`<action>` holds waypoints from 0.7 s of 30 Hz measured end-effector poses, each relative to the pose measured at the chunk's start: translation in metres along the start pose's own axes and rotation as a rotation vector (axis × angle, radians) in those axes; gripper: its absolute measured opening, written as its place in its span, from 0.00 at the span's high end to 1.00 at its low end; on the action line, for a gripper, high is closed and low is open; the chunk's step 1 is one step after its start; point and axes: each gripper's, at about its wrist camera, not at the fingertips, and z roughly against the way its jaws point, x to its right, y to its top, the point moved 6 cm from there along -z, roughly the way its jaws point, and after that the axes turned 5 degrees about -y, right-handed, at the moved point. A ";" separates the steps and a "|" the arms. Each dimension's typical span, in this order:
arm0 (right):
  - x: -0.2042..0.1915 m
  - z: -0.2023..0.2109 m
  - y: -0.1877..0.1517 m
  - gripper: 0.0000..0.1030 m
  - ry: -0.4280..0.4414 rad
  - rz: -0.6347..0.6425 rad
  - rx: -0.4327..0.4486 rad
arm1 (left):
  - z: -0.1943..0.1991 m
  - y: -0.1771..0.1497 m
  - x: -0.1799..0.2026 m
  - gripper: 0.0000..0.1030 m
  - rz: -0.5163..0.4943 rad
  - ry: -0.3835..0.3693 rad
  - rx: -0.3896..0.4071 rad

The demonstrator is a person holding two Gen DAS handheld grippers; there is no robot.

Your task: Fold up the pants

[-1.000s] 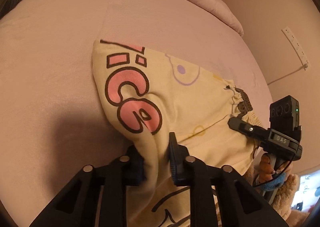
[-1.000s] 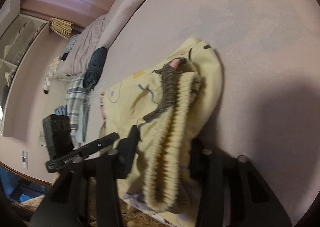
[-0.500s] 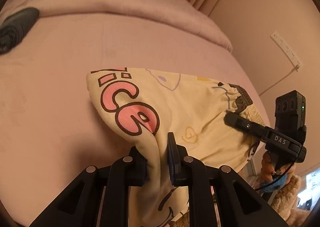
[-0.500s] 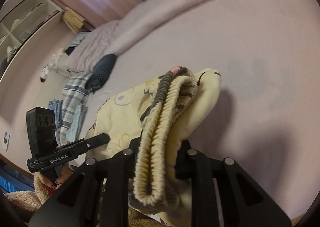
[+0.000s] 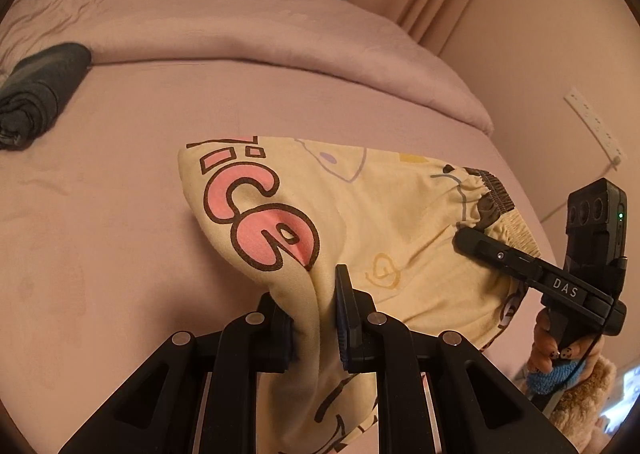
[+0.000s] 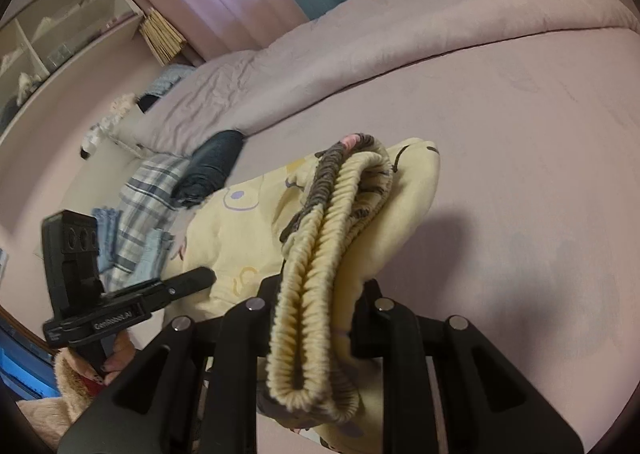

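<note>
We work over the pink bed, where the yellow pants lie partly draped and partly raised so a fold can be carried across; our right gripper is clamped on the doubled waistband, our left gripper pinches a fold of leg cloth, each holding one end so the fabric hangs even; compared with a second ago, both ends sit higher and more of the bedding shows

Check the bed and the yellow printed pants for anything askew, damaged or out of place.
Nothing stands out. The yellow printed fleece pants hang doubled over the pink bed sheet, left gripper pinching the leg end, right gripper the ribbed waistband. No tear or stain shows.
</note>
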 end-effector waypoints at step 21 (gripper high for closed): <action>0.058 -0.077 -0.011 0.67 -0.127 -0.028 -0.182 | -0.048 -0.029 -0.085 0.58 0.147 0.054 -0.152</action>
